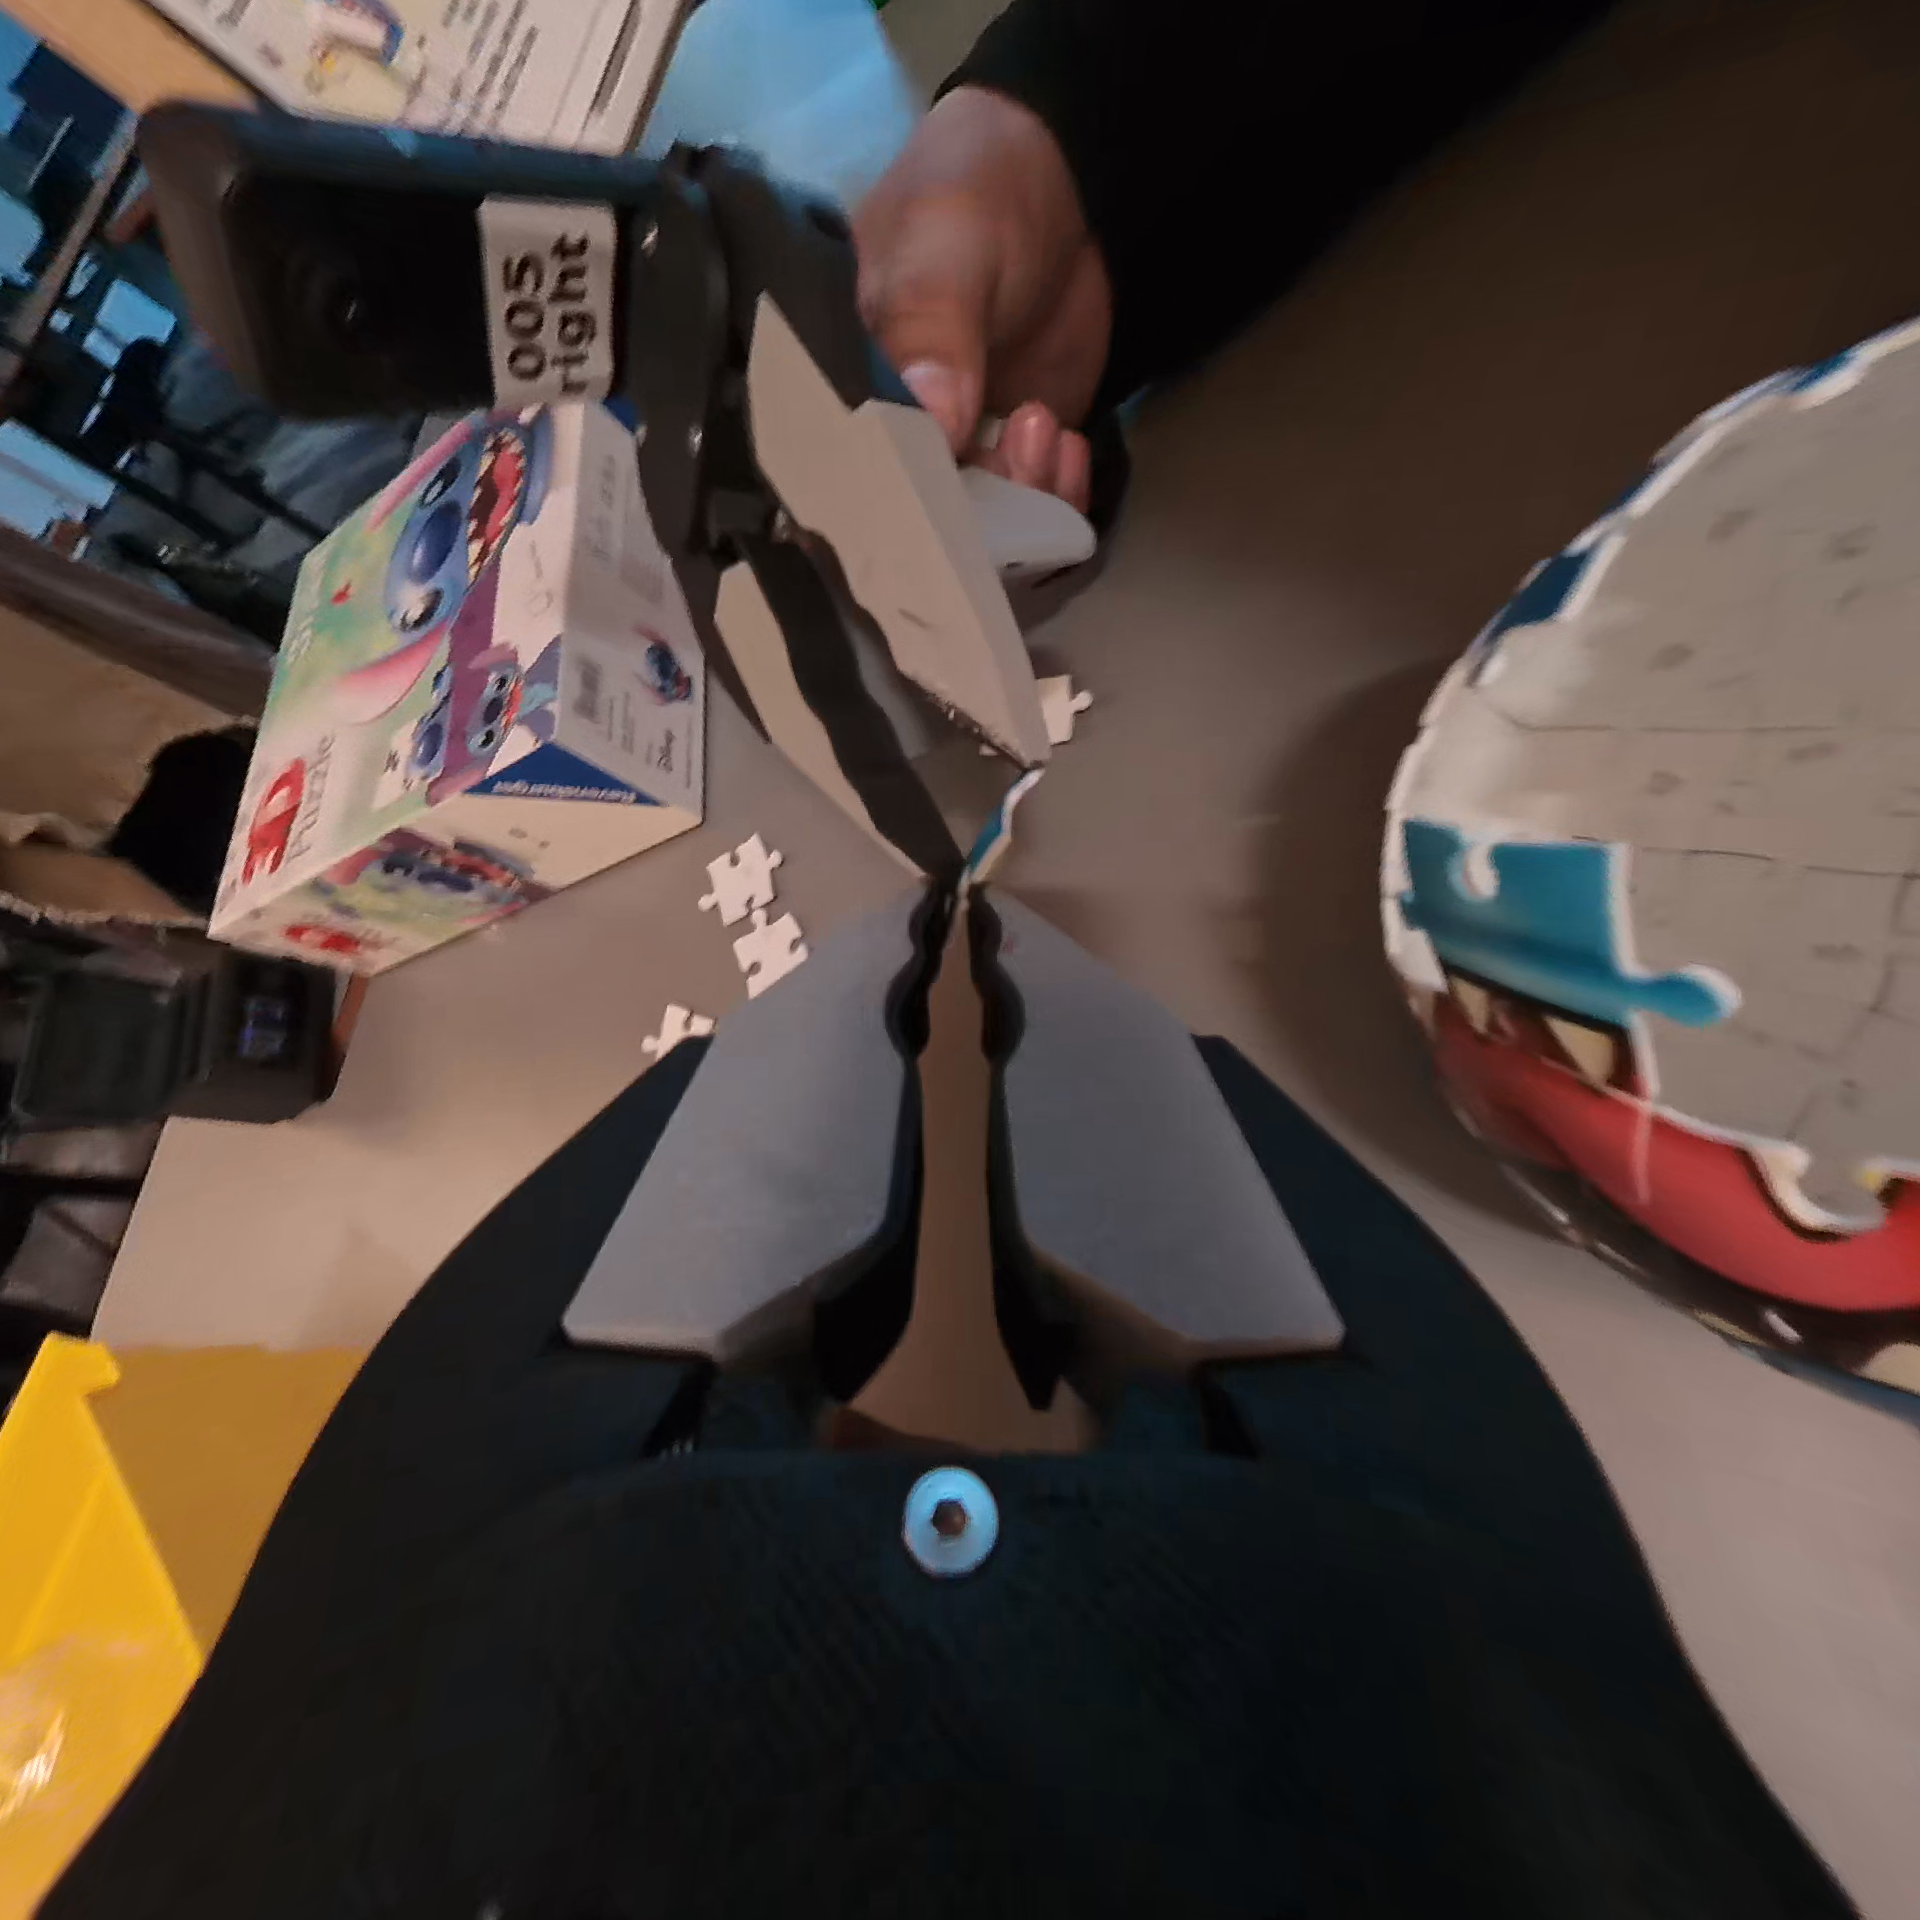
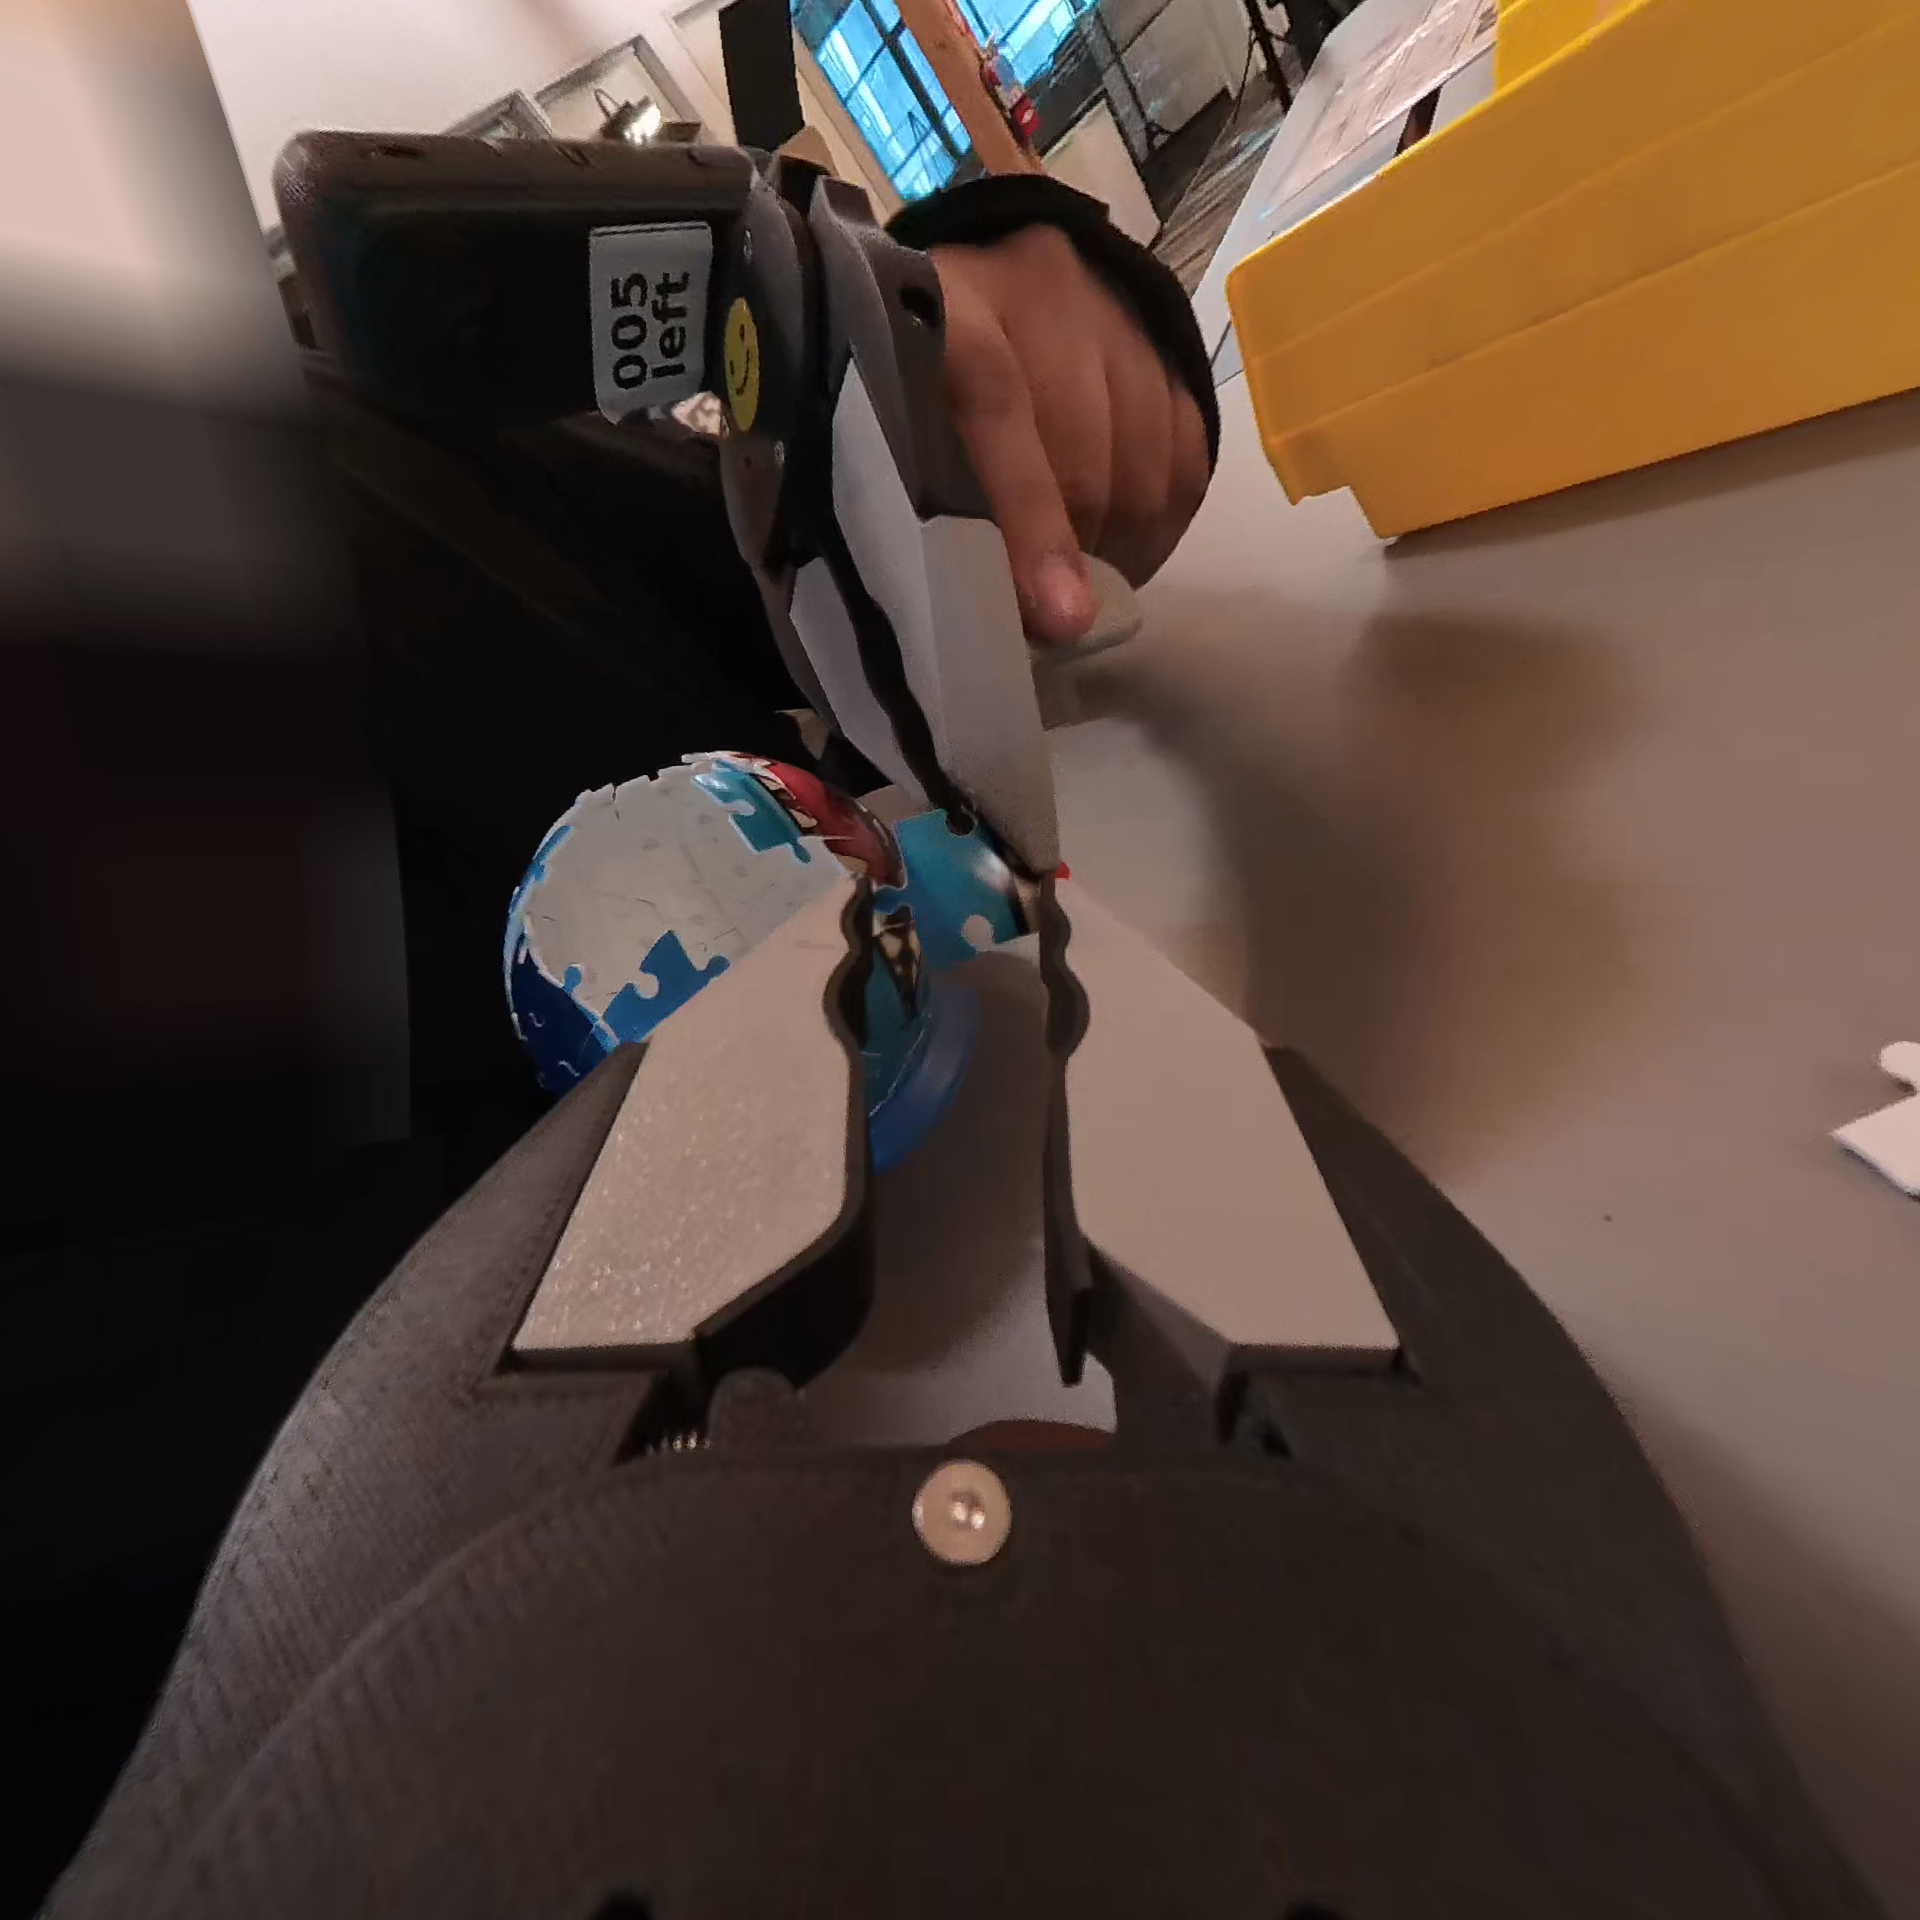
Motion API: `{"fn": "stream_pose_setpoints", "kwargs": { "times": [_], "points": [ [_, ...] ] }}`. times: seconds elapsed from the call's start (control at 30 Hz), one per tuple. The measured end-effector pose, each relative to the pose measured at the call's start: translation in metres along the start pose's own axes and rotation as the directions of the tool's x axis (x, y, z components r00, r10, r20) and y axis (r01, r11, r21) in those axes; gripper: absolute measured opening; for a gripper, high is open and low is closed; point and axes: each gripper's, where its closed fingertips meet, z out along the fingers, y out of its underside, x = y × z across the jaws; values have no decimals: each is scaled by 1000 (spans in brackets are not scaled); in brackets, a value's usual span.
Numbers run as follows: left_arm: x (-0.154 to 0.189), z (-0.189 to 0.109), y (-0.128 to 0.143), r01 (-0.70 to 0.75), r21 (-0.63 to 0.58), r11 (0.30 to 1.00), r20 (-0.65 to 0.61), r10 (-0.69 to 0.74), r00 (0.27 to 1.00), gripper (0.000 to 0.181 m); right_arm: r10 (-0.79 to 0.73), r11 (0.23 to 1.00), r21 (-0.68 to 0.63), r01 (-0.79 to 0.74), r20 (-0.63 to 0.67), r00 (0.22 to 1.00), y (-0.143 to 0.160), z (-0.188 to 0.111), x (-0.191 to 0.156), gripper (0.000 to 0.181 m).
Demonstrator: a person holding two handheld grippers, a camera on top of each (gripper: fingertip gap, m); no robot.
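Observation:
My left gripper is shut on the edge of a blue puzzle piece and holds it in the air above the grey table. My right gripper is open, with its jaws on either side of the same piece. Its right fingertip is right against the left gripper's tips. In the left wrist view the right gripper comes down from above, held by a hand. A partly built puzzle ball with blue, red and grey-white areas stands close by, and shows behind the piece.
A colourful puzzle box stands on the table, with loose white puzzle pieces beside it. A yellow bin sits at the far side and also shows in the left wrist view. Another loose piece lies at the right edge. Both grippers' tips are close together, under 4 cm apart.

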Motion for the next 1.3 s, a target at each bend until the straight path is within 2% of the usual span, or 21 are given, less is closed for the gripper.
{"fn": "stream_pose_setpoints", "kwargs": {
  "times": [0.07,0.17,0.23,0.3,0.37,0.47,0.57,0.67,0.77,1.13,1.3],
  "points": [
    [3,0,2,27,-12,1000,-26,-27,999,0,20,1000,17,-19,-17,1000,-2,-5,4,29],
    [-4,-1,8,287,-35,957,-65,-289,955,0,-13,998,55,19,-112,994,-14,-21,13,29],
    [-9,-5,7,524,-16,852,-143,-521,842,0,-79,993,73,96,-209,975,-25,-32,17,27],
    [-11,-10,4,678,-10,735,-223,-662,716,0,-148,983,65,174,-292,945,-33,-36,19,25],
    [-10,-10,4,721,-20,693,-253,-701,667,0,-218,971,19,237,-335,917,-34,-29,18,25],
    [-7,-9,1,767,-34,641,-297,-739,604,0,-283,959,-67,277,-327,902,-25,-11,13,22],
    [-8,-6,8,763,-53,644,-273,-744,610,0,-328,945,-126,303,-361,873,-20,-2,17,19],
    [-1,-4,10,745,-88,661,-285,-733,617,0,-374,927,-173,332,-378,847,-18,3,19,0],
    [5,-4,12,720,-117,684,-286,-717,635,0,-405,913,-212,348,-380,832,-13,3,20,0],
    [2,-10,9,731,-86,677,-308,-716,627,0,-370,928,-179,326,-353,859,-13,2,16,0],
    [0,-24,13,726,-83,683,-307,-711,633,0,-400,916,-185,357,-332,854,-10,-1,3,0]
  ]
}}
